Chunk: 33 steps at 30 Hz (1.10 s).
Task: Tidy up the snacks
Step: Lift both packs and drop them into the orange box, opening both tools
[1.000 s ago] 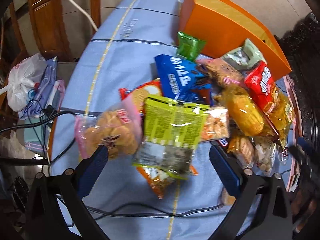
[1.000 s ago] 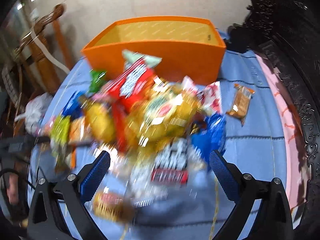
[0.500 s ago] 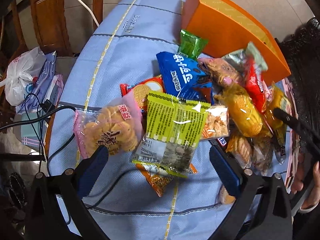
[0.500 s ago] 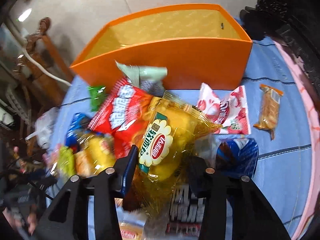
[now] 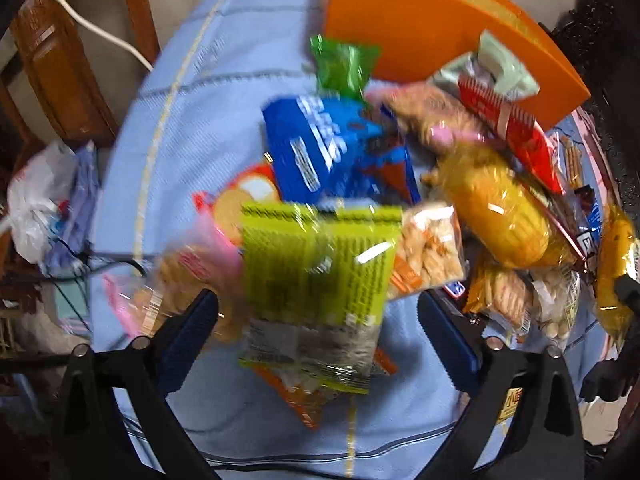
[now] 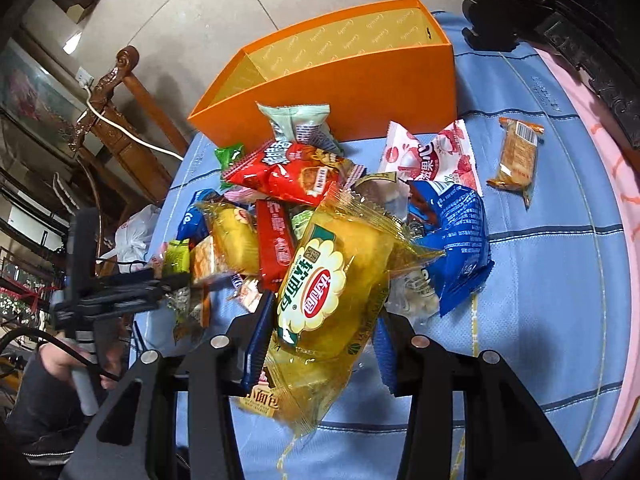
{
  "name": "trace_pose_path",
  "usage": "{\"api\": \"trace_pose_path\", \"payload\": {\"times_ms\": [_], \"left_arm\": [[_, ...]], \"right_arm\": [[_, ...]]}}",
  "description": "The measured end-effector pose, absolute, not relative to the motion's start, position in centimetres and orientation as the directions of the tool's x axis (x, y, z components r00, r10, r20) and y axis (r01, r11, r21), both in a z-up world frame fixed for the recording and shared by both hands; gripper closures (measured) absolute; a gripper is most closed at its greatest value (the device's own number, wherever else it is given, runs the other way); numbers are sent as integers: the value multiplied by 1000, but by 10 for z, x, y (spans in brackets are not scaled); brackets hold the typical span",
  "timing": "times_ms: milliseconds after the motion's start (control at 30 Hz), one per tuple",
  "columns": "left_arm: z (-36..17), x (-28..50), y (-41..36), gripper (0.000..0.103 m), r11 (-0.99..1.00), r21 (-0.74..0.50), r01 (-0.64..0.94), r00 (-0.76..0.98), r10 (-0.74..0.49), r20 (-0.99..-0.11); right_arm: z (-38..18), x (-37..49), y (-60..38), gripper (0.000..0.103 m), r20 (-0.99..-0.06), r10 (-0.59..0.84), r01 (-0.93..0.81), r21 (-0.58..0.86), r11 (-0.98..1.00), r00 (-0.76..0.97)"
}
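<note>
Now the right gripper (image 6: 320,332) has its fingers clamped on the yellow cake packet (image 6: 332,280) at lower centre of its view, lifted over the snack pile (image 6: 304,200). It looks like a carry: next comes a swing up-frame to the orange box (image 6: 360,92), whose inside appears empty, then a release. The left gripper (image 5: 316,332) hangs wide open over the lime-green packet (image 5: 316,264), centre frame, blurred. Only the right view shows the box's interior and the stray biscuit bar (image 6: 516,156) at upper right.
</note>
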<state>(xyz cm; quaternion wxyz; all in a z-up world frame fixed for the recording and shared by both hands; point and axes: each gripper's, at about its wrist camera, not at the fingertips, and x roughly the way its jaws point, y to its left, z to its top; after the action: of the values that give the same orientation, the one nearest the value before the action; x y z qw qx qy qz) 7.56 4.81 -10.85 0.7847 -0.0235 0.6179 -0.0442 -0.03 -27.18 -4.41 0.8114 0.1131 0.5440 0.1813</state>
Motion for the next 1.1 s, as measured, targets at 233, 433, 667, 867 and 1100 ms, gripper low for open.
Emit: {"api": "trace_pose_path", "payload": {"times_ms": [233,433,667,867,1100], "left_arm": [[-120,75,56,48,986,-164,4,211,-161,-964],[-67,63,75,48,966,-260,-13,313,-243,-918],[-9,84,57,48,954,-295,57,399,-293,-869],[38,172,14,48,932,-339,131,452,-360,-816],[16,290,-44,48,945,-308,109,363,-326,-873]], "right_arm": [[-35,-6,-265,57,-830,438,-200,390,899,345],[-18,-4,-261,57,-806,461,-237,398,886,370],[16,30,-265,57,-756,481,-271,398,876,444],[53,100,-278,57,-680,482,-248,418,874,552],[37,197,-283,57,-704,411,-122,423,898,580]]}}
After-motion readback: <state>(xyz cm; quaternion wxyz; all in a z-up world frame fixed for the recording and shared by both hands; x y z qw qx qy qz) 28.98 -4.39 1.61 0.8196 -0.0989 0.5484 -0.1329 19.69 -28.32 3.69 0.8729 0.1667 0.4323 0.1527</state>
